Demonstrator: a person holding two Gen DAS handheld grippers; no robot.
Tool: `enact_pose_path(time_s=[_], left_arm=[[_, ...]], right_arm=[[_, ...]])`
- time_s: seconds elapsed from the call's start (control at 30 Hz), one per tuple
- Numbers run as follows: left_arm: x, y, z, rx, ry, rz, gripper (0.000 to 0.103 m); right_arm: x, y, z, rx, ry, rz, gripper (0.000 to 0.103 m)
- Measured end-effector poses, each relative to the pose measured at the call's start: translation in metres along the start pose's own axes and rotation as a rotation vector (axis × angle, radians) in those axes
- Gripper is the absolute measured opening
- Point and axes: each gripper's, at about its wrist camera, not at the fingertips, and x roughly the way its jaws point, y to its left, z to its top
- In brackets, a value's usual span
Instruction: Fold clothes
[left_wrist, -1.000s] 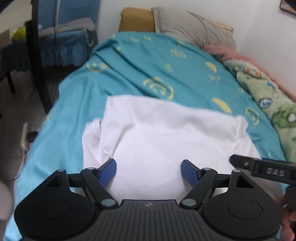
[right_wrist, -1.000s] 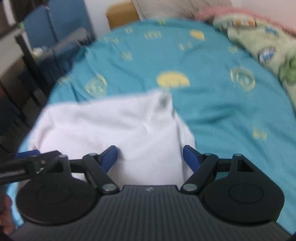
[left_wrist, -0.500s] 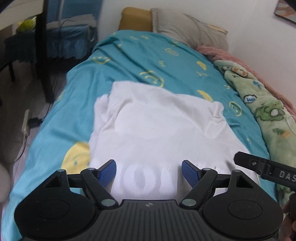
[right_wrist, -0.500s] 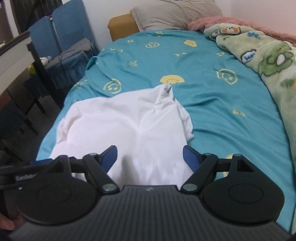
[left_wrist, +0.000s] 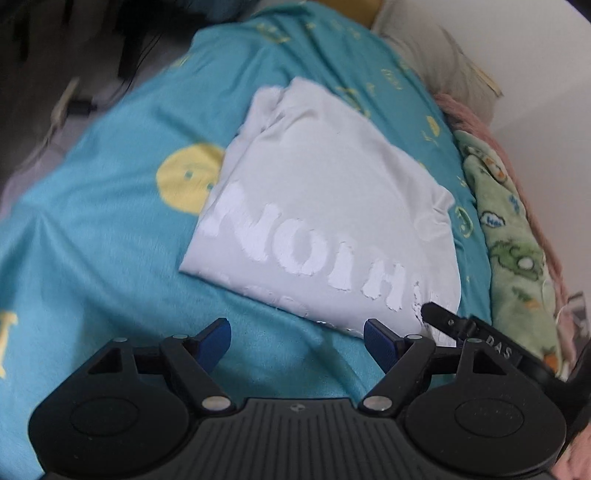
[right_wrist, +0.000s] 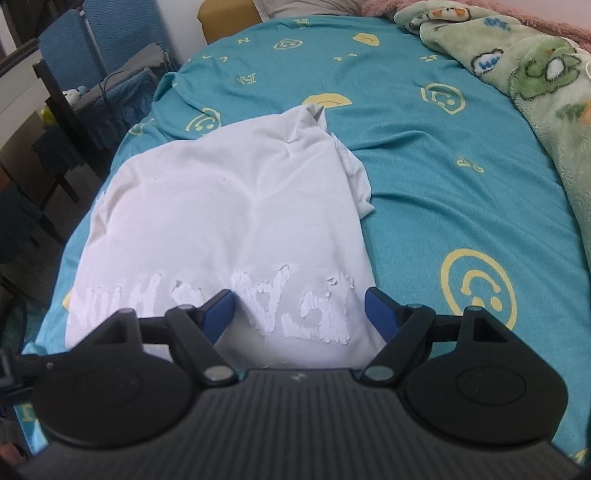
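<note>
White folded shirt (right_wrist: 229, 214) with raised lettering lies flat on the teal smiley-print bed cover (right_wrist: 461, 177). Right gripper (right_wrist: 300, 312) hangs over the shirt's near edge, jaws spread, nothing grasped. Left gripper (left_wrist: 297, 341) is likewise spread and empty, the shirt ahead and to its right.

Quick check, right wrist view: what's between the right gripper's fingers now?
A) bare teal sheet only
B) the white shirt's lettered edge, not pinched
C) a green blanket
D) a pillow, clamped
B: the right gripper is open, and the white shirt with its raised lettering lies on the teal sheet in the gap between the blue pads, which do not press on it.
</note>
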Motion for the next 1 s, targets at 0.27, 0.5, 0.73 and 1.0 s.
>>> enact_pose_path(time_s=[0.27,0.5,0.73,1.0], left_arm=[[-0.016,0.013,0.012,-0.171,-0.181,-0.246,0.079],[0.006,0.01,0.009,-0.198,-0.084,-0.247,0.079],[0.019,0.011,0.01,-0.236,-0.091,-0.186,0.039],[-0.004,0.004,0.015,-0.239,-0.235,-0.278,0.005]], right_arm=[[0.0,-0.003,0.001,0.046,-0.004,0.015,0.08],[-0.001,-0.013,0.003,0.147,-0.004,0.044,0.08],[-0.035,-0.032,0.004,0.388,-0.074,0.229,0.082],[0.006,-0.018,-0.035,0.787,0.163,0.661,0.086]])
